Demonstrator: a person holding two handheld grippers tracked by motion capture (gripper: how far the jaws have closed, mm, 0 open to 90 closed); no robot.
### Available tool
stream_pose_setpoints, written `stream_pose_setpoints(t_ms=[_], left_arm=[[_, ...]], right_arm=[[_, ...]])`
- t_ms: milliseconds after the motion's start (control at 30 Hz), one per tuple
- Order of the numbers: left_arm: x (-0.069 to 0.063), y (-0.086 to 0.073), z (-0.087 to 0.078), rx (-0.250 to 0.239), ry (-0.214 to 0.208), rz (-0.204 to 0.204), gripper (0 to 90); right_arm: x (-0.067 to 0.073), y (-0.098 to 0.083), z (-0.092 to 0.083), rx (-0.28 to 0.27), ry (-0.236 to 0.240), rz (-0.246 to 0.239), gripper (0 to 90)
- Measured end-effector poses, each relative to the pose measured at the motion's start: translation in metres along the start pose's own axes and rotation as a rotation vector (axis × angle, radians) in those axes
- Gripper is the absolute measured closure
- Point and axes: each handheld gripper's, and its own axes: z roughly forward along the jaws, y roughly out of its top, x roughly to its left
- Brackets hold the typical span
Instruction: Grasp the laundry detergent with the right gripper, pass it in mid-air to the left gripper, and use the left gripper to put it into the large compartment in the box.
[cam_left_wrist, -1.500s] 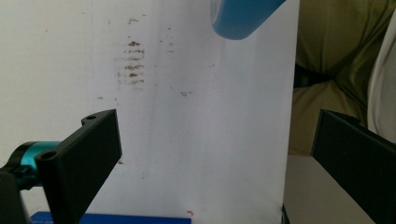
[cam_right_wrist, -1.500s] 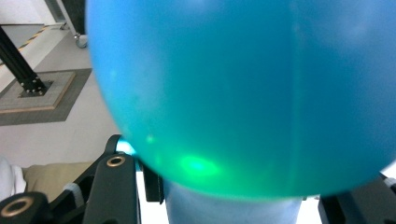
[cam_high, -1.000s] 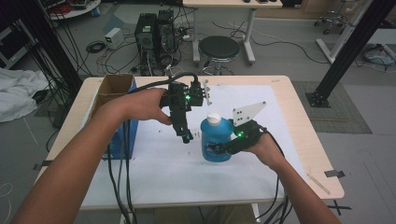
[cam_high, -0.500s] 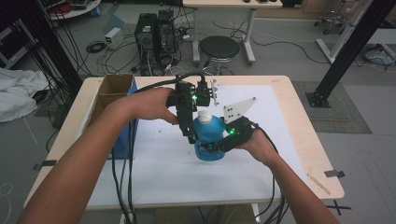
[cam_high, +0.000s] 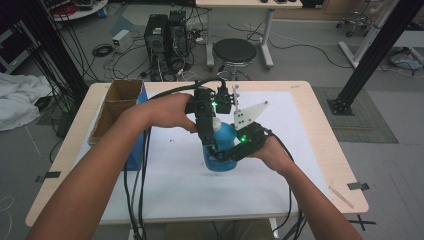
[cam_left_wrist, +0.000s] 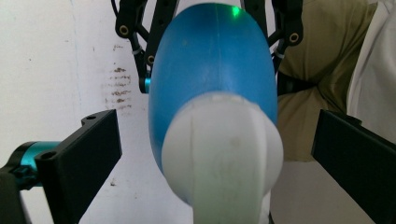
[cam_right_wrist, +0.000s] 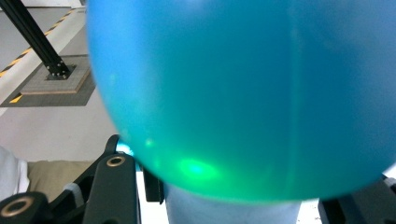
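One blue bottle (cam_high: 222, 150) with one white cap (cam_left_wrist: 224, 154) stood mid-table (cam_high: 310, 165); the right gripper (cam_high: 223, 156) clasped its body; the left gripper (cam_left_wrist: 219, 144) hung above, jaws wide either side of the cap.

Glossy blue plastic bottle (cam_left_wrist: 212, 79), matt white cap (cam_left_wrist: 224, 149), wood-edged table (cam_high: 330, 145).

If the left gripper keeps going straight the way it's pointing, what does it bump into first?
Most likely the white cap of the blue bottle. The left gripper points straight at it, jaws open on either side, though depth is hard to judge.
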Motion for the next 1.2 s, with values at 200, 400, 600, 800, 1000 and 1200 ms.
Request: stream_pose_setpoints(t_ms=[200,400,600,800,1000,1200], left_arm=[[0.002,0.002,0.003,0.007,0.003,0.001,1.7],[0.003,0.005,0.007,0.014,0.002,0.013,1.7],[0.004,0.007,0.009,0.02,0.001,0.026,3.6],[0.004,0.006,0.009,0.019,0.01,0.03,10.2],[0.004,0.005,0.01,0.02,0.002,0.036,14.3],[0.003,0.007,0.011,0.023,-0.009,0.045,20.9]], right_arm=[[0.0,0.001,0.002,0.0,0.002,0.006,44.4],[0.001,0.002,0.0,-0.004,0.004,0.005,44.4],[0.002,0.003,-0.001,-0.003,0.004,0.009,44.4],[0.001,0.003,-0.001,-0.004,0.004,0.005,44.4],[0.001,0.003,0.0,-0.001,0.004,0.003,44.3],[0.002,0.003,-0.001,-0.002,0.004,0.003,44.3]])
